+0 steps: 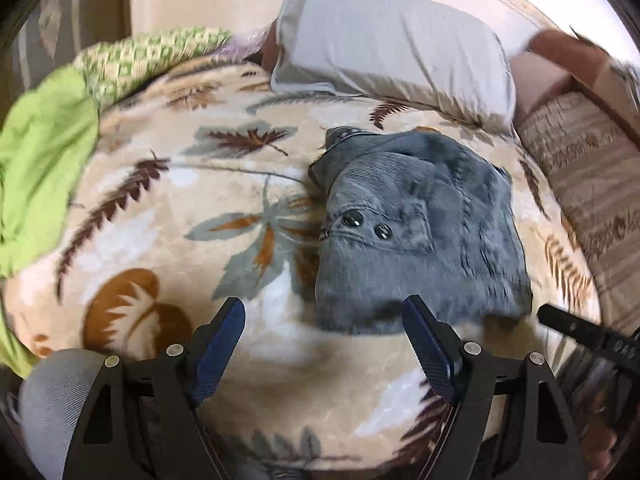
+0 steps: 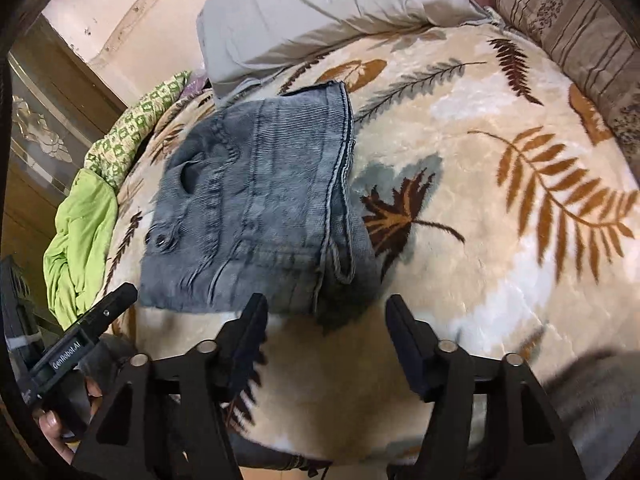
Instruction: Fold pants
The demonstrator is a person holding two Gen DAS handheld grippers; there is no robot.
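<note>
Grey corduroy pants point(image 1: 420, 224) lie folded into a compact stack on the leaf-patterned blanket point(image 1: 168, 216). They also show in the right wrist view point(image 2: 256, 208), waistband with two metal buttons at the left. My left gripper point(image 1: 324, 312) is open and empty, hovering just in front of the stack's near edge. My right gripper point(image 2: 326, 308) is open and empty, near the stack's near right corner. A finger of the right gripper shows at the right of the left wrist view point(image 1: 576, 328), and the left gripper shows at the left of the right wrist view point(image 2: 96, 320).
A grey pillow point(image 1: 396, 52) lies behind the pants. Green cloth point(image 1: 44, 160) and a green patterned cloth point(image 1: 144, 56) are heaped at the left. A striped brown cushion point(image 2: 572, 28) borders the right. A wooden cabinet point(image 2: 36, 148) stands at far left.
</note>
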